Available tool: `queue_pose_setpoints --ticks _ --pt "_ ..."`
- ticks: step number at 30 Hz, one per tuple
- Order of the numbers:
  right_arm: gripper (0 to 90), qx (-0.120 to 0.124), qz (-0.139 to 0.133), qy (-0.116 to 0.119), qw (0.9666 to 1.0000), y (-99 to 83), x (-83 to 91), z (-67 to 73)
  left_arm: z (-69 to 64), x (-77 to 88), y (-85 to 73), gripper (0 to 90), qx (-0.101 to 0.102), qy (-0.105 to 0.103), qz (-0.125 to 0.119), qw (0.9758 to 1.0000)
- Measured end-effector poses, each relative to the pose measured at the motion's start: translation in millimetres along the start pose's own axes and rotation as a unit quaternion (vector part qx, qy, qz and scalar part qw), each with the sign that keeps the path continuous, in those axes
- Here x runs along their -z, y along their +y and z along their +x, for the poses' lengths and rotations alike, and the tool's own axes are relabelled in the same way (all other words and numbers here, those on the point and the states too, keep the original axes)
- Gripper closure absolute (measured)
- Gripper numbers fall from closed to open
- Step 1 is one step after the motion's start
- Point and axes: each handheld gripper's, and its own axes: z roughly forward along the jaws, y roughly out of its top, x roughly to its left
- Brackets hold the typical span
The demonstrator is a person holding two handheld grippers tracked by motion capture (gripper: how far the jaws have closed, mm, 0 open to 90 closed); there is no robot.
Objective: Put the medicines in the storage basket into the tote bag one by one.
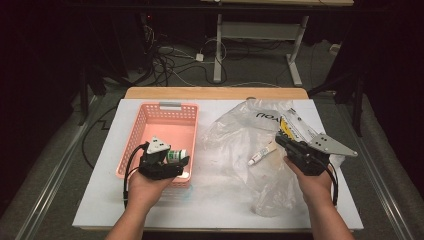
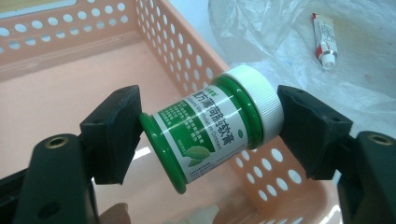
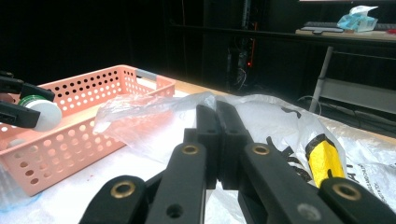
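We have a white tabletop [image 1: 100,200], a crumpled clear plastic bag [image 1: 240,135] over its right half and a pink perforated basket [image 1: 150,117] on its left. Left tool [image 1: 170,162] grips a green ointment jar [image 2: 210,130] end to end, one pad on the base, one on the white cap, jar lying on its side above the basket's near right corner, just inside the wall. Right tool [image 3: 218,140] has its jaws pressed together on nothing (it sits at the bag's right edge, near a yellow-and-black pack [image 3: 323,161]). A small white tube [image 1: 261,156] lies on the bag between the two tools.

Step in hand, as we judge it: placing the jar in the basket. We'd move it inward off the wall, lower it close to the floor, then open, since a jar on its side may roll. Basket floor looks bare, plenty of room toward the far end; the near right wall is the edge to mind.
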Motion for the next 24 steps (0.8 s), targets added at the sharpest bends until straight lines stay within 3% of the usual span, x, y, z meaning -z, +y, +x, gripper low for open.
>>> queue_pose_setpoints --ticks 5,12,24 --pt "90.0 -0.002 0.0 -0.001 1.0 -0.2 0.6 -0.5 -0.8 -2.7 -5.7 24.6 -0.005 0.004 0.003 1.0" --pt "90.0 -0.002 -0.002 0.0 1.0 0.1 1.6 -0.2 -7.2 -0.9 -5.7 24.6 -0.018 0.007 -0.011 0.9997" --pt "90.0 -0.002 -0.001 0.001 1.0 -0.7 0.7 -1.1 -19.9 5.6 3.0 24.6 -0.027 -0.019 -0.043 0.9985"
